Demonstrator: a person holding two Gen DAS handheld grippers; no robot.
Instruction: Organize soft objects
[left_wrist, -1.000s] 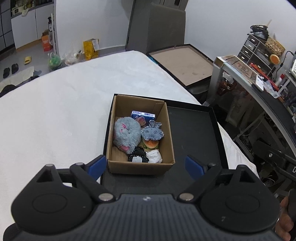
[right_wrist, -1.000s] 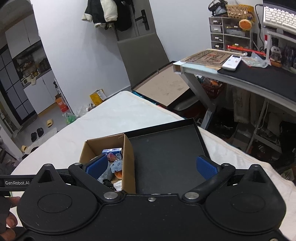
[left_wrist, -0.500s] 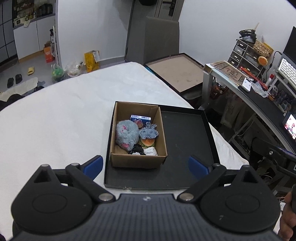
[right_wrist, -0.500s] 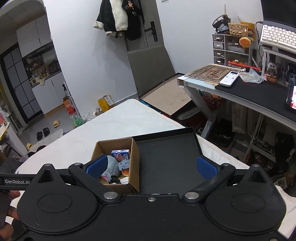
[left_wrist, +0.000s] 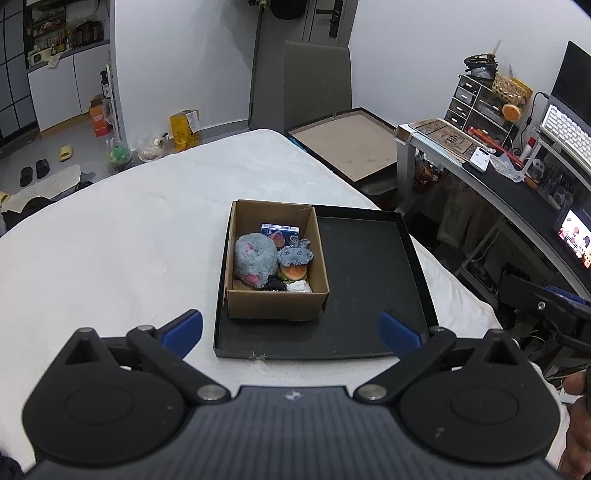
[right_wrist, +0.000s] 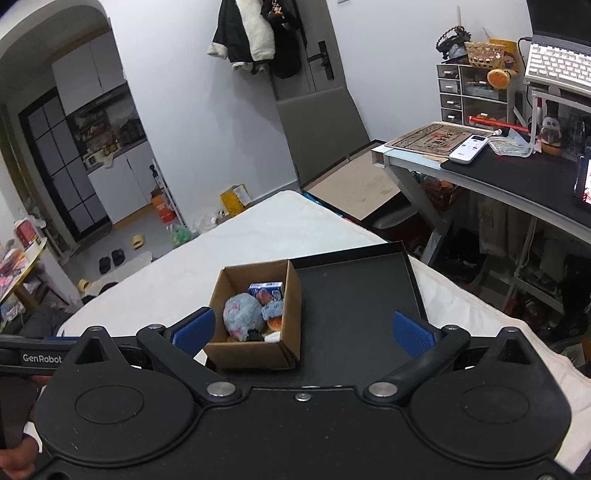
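A brown cardboard box (left_wrist: 277, 303) sits in the left part of a black tray (left_wrist: 369, 280) on a white table. Inside it lie a grey plush mouse (left_wrist: 255, 258), a small grey plush (left_wrist: 295, 255) on a burger toy (left_wrist: 293, 273), a blue carton (left_wrist: 280, 230), a black item and a white item. My left gripper (left_wrist: 291, 330) is open and empty, held above the tray's near edge. My right gripper (right_wrist: 301, 334) is open and empty, back from the box (right_wrist: 255, 352), with the mouse (right_wrist: 242, 315) between its fingers in view.
The white table (left_wrist: 110, 240) spreads left of the tray. A desk (right_wrist: 517, 173) with drawers, keyboard and remote stands at the right. A brown board (left_wrist: 343, 147) leans beyond the table's far end. Clutter lies on the floor at the far left.
Both grippers have pulled back and up from the box, so box and tray look smaller and farther. Both stay open. The box's contents have not moved.
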